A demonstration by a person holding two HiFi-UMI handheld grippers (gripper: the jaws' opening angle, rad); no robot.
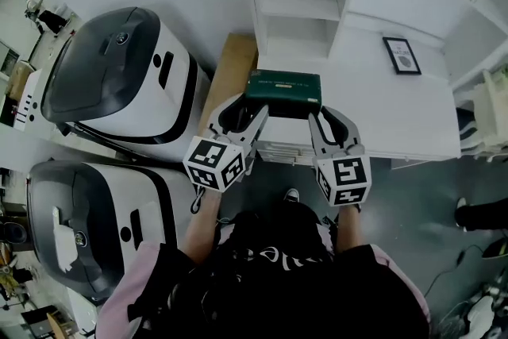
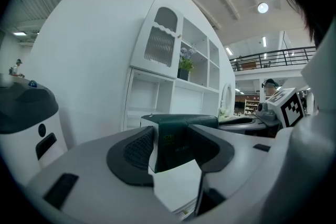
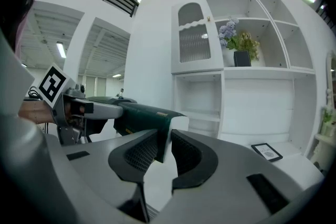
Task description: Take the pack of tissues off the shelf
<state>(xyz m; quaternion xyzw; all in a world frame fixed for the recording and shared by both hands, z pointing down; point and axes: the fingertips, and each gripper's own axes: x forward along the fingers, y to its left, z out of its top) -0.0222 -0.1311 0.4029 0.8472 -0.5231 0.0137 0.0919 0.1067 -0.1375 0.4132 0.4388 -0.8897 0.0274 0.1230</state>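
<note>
My left tool and right tool clamp the pack of tissues. It seems off the shelf; next, I withdraw it level.

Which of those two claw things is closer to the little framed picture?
Right. The right gripper grips the tissue pack at the end nearer the framed picture; the left gripper grips the far end.
</note>
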